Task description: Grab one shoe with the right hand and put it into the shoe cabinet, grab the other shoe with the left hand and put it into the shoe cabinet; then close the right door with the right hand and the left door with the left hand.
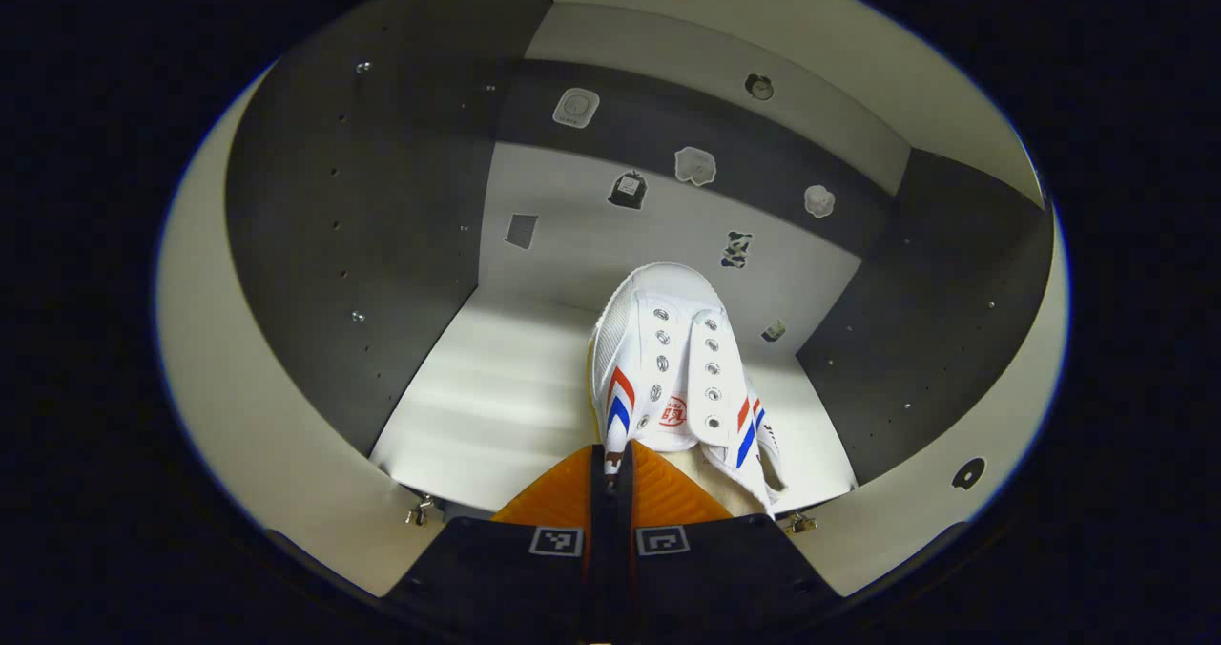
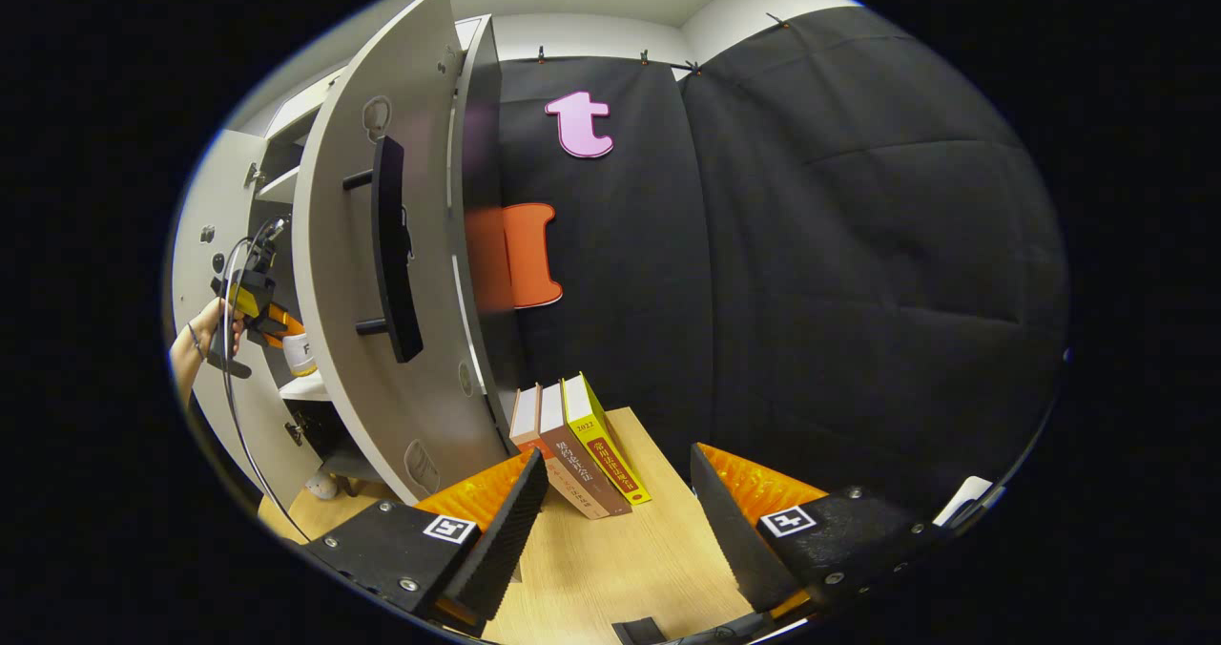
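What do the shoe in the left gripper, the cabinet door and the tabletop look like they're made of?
Shoe: likely white canvas, going by its matte woven look, with metal-looking eyelets.
Cabinet door: probably laminated board, smooth, pale and matte, carrying a dark bar handle.
Tabletop: wood or wood-look laminate, light with faint grain; which one is unclear.

Sneaker heel hidden behind left claw at 6 o'clock; what fingers pinch cannot be made out. Stickers on cabinet back wall too small to identify. In right gripper view, open cabinet door hides cabinet interior and most of shoe at 9 o'clock. Book spine text too small. White object at 4 o'clock cut off by edge.
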A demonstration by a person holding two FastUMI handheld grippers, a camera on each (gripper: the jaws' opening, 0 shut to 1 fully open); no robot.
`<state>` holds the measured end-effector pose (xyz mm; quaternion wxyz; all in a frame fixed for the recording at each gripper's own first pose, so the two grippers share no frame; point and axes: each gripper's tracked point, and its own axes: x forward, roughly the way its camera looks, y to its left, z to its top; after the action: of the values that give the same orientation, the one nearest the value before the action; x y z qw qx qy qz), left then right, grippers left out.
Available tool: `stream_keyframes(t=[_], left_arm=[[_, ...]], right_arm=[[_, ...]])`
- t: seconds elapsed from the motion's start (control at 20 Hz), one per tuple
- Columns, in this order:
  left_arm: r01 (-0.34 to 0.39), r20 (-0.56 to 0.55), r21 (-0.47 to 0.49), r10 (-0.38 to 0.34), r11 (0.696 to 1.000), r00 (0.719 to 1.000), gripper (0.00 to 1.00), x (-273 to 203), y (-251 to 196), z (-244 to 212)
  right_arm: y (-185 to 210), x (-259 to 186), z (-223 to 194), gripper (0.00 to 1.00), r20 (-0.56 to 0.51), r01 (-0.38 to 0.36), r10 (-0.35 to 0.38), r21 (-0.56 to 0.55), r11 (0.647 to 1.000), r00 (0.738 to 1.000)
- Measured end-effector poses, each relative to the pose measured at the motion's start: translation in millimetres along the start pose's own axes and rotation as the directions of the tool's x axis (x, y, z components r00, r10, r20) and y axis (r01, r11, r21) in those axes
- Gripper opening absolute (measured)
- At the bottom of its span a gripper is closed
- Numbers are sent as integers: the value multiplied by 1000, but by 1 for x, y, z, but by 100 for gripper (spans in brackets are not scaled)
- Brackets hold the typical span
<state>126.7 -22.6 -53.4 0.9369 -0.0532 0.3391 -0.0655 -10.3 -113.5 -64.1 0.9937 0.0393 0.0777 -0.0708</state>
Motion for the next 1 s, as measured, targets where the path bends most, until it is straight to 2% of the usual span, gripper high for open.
stream_keyframes(t=[0.3,0.45,0.7,0.8,0.85,0.9,1.0], left_arm=[[-44,-95,-28,41,999,995,6,53,20,-17],[-64,-134,-32,59,997,989,7,60,30,-26],[-66,-136,-31,61,997,989,8,60,32,-27],[-37,-121,-24,34,999,992,14,56,24,-25],[-22,-72,-22,20,1000,997,34,54,19,-14],[-15,-29,-10,15,1000,999,41,51,18,-2],[-24,27,41,23,999,999,38,32,13,12]], right_arm=[[-3,-3,-2,93,-7,27,-27,5,1000,1000],[-3,-4,-2,93,-6,36,-36,-4,999,999],[4,-6,-5,93,-14,24,-24,-3,1000,1000],[6,-6,-5,93,-12,18,-18,-9,1000,1000],[6,-6,-6,93,-14,16,-17,-10,1000,1000],[8,-7,-6,93,-16,13,-13,-10,1000,1000],[5,-5,-6,93,-21,10,-10,-6,1000,1000]])
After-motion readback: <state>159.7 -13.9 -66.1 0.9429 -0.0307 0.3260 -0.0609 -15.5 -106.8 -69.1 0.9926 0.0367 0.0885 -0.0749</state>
